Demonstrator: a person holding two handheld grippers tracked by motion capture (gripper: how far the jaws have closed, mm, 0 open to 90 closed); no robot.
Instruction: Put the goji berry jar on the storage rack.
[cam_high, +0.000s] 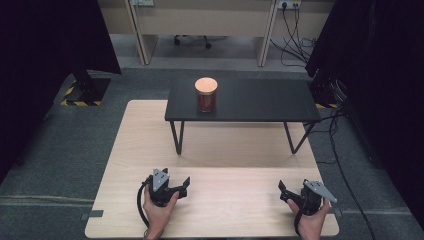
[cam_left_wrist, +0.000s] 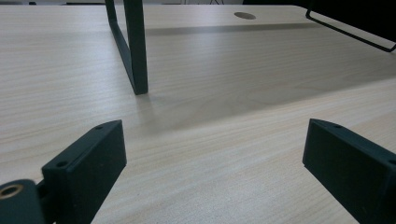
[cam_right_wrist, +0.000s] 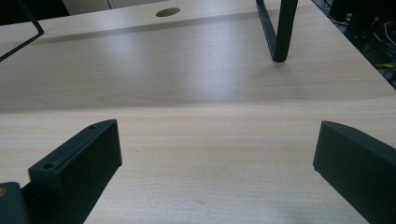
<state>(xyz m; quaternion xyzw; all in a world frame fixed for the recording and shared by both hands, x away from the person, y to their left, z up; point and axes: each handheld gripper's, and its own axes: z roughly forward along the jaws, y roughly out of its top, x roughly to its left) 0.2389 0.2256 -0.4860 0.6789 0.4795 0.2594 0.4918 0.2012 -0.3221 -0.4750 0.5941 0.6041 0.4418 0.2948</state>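
- The jar (cam_high: 206, 95), with a pale round lid and dark reddish contents, stands upright on the left part of the black shelf (cam_high: 260, 100), well apart from both grippers.
- The wooden table (cam_high: 150, 145) is the largest thing here: light, grained, with a seam across it near the person and a round hole near its far edge, seen in both gripper views.
- The black shelf stands on thin black metal legs on the far half of the table; one leg (cam_left_wrist: 133, 51) rises ahead of the left gripper and another (cam_right_wrist: 280, 30) ahead of the right gripper.
- Around the table lies grey carpet (cam_high: 45, 150), with dark curtains at both sides, a desk and chair base at the back, and loose cables on the floor to the right.
- The left gripper (cam_high: 184, 186) sits low over the near left of the table, held from below by the person's left hand (cam_high: 159, 210); its jaws point right and forward and stand wide apart with bare wood between them.
- The right gripper (cam_high: 283, 191) sits low over the near right corner in the right hand (cam_high: 312, 220); its jaws point left and forward, likewise spread wide on nothing.
- A black cable (cam_high: 140, 205) loops from the left gripper beside the wrist.
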